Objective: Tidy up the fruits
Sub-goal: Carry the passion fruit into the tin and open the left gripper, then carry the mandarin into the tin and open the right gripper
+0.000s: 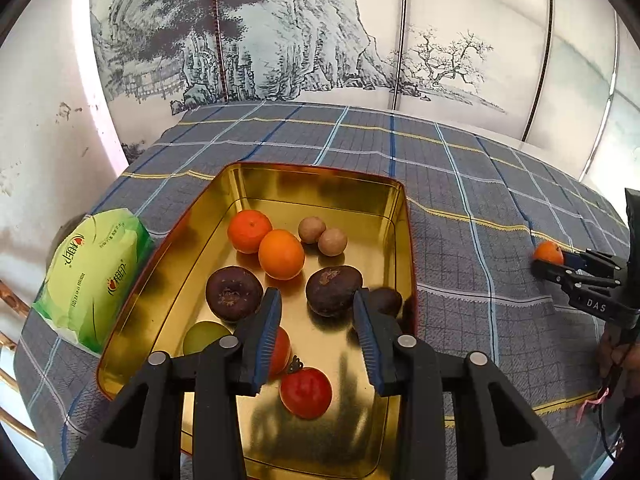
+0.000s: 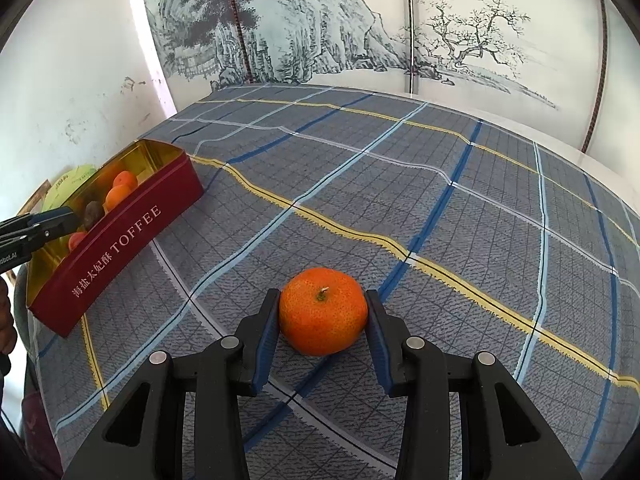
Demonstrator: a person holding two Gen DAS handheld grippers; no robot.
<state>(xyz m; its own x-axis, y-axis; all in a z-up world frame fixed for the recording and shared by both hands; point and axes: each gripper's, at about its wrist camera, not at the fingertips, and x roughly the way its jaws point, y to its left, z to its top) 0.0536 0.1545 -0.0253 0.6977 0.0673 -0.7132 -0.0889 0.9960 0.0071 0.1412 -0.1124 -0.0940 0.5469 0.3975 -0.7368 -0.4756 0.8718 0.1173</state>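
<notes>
A gold-lined red tin (image 1: 405, 240) holds two oranges (image 1: 281, 254), two small tan round fruits (image 1: 322, 236), dark purple fruits (image 1: 234, 294), a green fruit (image 1: 202, 336) and red fruits (image 1: 306, 392). My left gripper (image 1: 316, 294) hovers over the tin, open; one dark purple fruit (image 1: 334, 290) lies under its tips, untouched by the pads. Another dark fruit (image 1: 386, 300) peeks from behind the right finger. My right gripper (image 2: 322, 294) is shut on a mandarin (image 2: 323, 316) that rests on the plaid cloth (image 2: 440, 200). That mandarin (image 1: 547, 251) also shows far right in the left wrist view.
A green tissue pack (image 1: 96, 272) lies against the tin's left side. The tin's red wall (image 2: 120, 248) reads TOFFEE, left of the mandarin. A painted screen (image 1: 280, 40) stands behind the table. A person's hand (image 1: 616, 356) holds the right tool.
</notes>
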